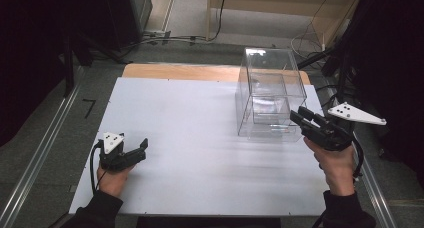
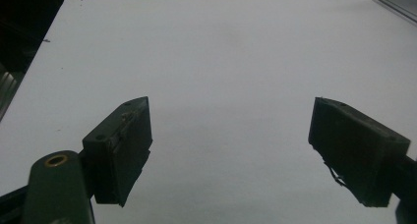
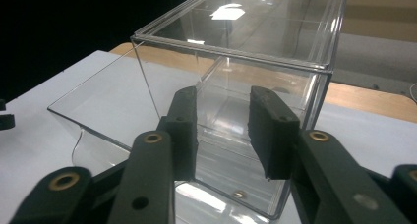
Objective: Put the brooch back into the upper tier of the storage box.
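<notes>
Clear box (image 1: 271,93) faces the right gripper (image 1: 296,117), jaws parted, holding nothing.

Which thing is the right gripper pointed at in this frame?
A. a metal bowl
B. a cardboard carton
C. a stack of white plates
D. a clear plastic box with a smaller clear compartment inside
D: in the right gripper view, the right gripper has its jaws apart just in front of the clear plastic box, whose inner compartment shows through the wall.
</notes>
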